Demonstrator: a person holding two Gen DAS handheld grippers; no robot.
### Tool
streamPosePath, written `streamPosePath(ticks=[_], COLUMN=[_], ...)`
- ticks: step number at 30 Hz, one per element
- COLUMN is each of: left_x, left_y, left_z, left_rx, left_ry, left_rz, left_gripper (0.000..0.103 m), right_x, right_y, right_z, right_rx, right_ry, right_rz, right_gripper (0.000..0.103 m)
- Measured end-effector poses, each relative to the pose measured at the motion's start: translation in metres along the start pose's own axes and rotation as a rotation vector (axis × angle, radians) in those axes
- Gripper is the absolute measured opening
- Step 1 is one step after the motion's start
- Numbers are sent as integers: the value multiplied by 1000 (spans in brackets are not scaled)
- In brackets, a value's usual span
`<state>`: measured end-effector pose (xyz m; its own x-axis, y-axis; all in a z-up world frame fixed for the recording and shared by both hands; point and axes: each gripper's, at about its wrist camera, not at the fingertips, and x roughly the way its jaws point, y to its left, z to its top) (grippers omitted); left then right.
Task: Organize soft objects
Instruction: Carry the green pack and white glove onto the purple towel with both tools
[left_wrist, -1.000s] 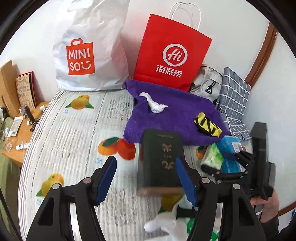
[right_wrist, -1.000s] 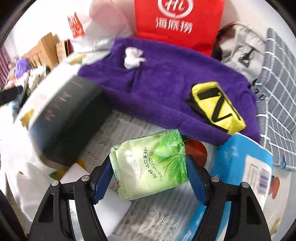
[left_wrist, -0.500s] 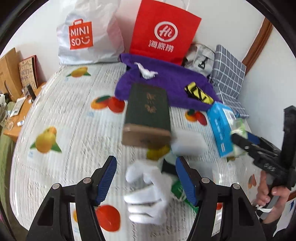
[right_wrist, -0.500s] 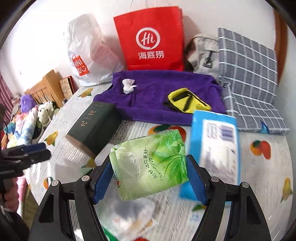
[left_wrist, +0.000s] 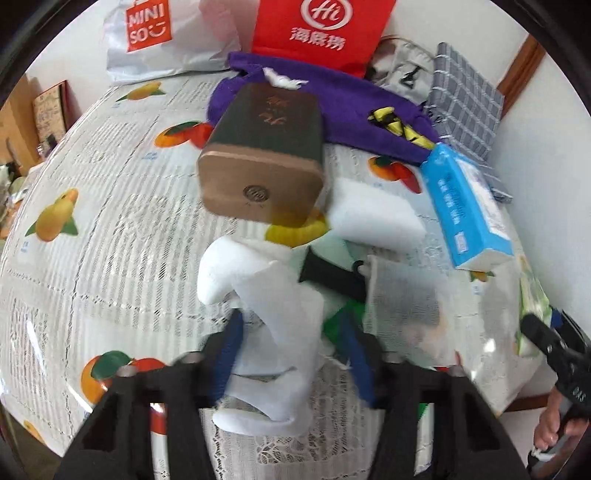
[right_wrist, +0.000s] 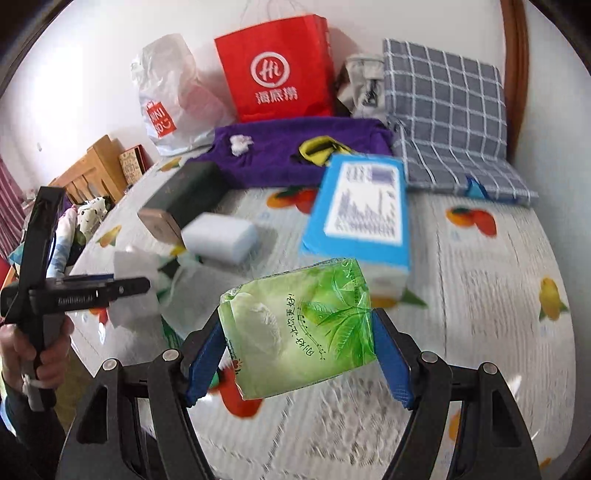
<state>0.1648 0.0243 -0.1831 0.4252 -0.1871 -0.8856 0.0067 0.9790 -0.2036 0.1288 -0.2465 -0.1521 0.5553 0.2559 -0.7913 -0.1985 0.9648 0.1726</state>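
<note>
Right tongs (right_wrist: 297, 354) clamped on green tissue pack (right_wrist: 299, 328), held clear above the surface (right_wrist: 498, 295) for carrying. Left tongs (left_wrist: 288, 354) closing round white sock (left_wrist: 273, 332), grip uncertain, ready for sorting.

The left gripper (left_wrist: 290, 354) pointed forward and down, its blue-padded fingers (left_wrist: 227, 354) narrowed on either side of a soft white folded cloth (left_wrist: 275, 332), though blur hid whether the pads truly pressed it; in the right wrist view a bare left hand (right_wrist: 35, 354) gripped its black handle from below; the right gripper (right_wrist: 297, 350) was held level, its blue-padded fingers (right_wrist: 391, 363) clamped against both sides of a green plastic tissue pack (right_wrist: 299, 325), which hung lifted between them.
</note>
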Motion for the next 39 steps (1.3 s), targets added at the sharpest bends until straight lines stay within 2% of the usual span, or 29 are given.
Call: streamPosePath(ticks=[2,5,9,15,30,39], left_x=[3,-3,-24,-53,-124,-133], left_y=[3,5,2,-3,-18,-20], left_z=[-2,-4,-3,3,28,45], left_rx=[-23,-32,-25,-15,23,25], left_ry=[9,1,-48,-111,-251,-276], left_rz=[-12,-29,-30,-54,-71,-67], left_gripper=[17,11,11,11,10,10], right_x=[5,18,34,32,-18,-28], right_y=[-6,-15,-23,-23,-17,-13], right_z=[-9,-20,-34,-34,8,34], right_rx=[15,43,66,67,38,10], right_ry=[18,53,104,100,-26,-68], right_rz=[-5,-15,-18,-6,-6,-12], right_gripper=[75,75,75,75,75,75])
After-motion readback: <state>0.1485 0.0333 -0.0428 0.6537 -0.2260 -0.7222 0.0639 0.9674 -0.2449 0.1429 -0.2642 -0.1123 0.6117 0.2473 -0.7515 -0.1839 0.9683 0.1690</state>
